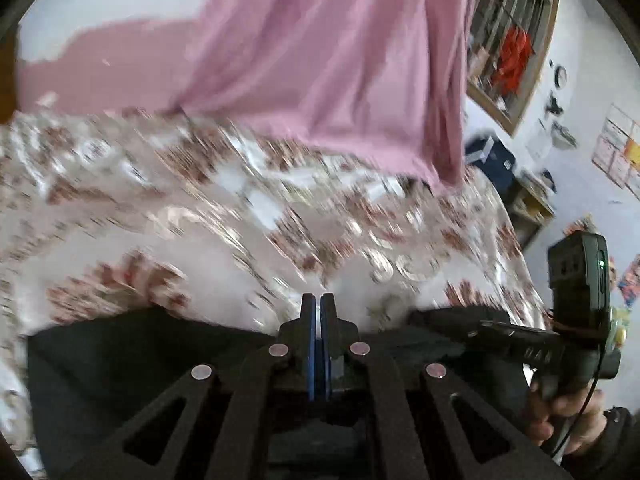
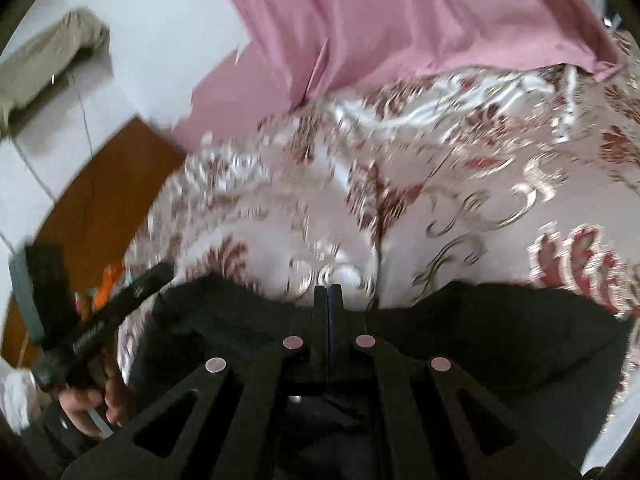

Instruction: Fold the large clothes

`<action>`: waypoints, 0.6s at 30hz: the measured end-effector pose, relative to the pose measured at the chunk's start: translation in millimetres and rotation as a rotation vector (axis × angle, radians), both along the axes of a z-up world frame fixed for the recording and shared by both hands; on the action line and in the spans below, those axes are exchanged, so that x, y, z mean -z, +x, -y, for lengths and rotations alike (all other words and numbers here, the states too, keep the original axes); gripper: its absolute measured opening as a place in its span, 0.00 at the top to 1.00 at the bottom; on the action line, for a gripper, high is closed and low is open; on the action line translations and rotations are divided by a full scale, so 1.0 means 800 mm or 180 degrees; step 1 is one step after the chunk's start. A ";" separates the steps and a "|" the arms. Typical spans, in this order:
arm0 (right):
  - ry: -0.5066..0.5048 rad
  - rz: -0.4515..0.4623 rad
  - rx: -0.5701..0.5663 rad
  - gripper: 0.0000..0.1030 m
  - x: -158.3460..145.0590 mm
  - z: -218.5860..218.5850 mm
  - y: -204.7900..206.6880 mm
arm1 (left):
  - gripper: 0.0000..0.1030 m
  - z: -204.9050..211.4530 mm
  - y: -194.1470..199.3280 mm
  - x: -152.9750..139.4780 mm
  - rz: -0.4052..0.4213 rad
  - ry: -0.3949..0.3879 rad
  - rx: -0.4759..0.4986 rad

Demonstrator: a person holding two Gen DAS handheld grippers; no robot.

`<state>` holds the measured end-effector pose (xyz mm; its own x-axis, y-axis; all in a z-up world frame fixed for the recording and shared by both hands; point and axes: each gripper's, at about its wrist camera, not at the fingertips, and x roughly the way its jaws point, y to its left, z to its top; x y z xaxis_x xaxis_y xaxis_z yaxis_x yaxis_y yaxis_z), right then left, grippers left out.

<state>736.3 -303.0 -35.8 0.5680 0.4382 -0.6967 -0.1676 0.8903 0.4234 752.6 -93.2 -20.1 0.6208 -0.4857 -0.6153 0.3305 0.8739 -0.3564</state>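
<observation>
Your left gripper and right gripper were both clenched on the black garment. It hung over the floral bedspread.

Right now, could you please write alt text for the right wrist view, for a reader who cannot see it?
The shut right gripper grips the edge of a black garment over a floral bedspread. A pink cloth hangs behind, and the left gripper, held by a hand, appears at lower left.
</observation>
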 end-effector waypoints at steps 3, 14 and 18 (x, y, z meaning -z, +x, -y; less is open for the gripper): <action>-0.0199 -0.0086 -0.0201 0.99 0.015 -0.010 -0.010 | 0.97 0.014 -0.007 0.022 -0.0085 0.0023 0.0224; -0.0425 -0.0659 -0.0589 0.99 0.070 -0.009 -0.030 | 0.97 0.029 -0.045 0.092 -0.0798 0.0854 0.0868; -0.0644 -0.0718 -0.0665 1.00 0.087 -0.023 -0.031 | 0.97 0.034 -0.047 0.111 -0.0940 0.0879 0.0758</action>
<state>711.5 -284.5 -105.2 0.3030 0.3690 -0.8786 -0.2771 0.9163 0.2892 714.8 -120.5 -109.2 0.2908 -0.3867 -0.8751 0.4529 0.8613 -0.2301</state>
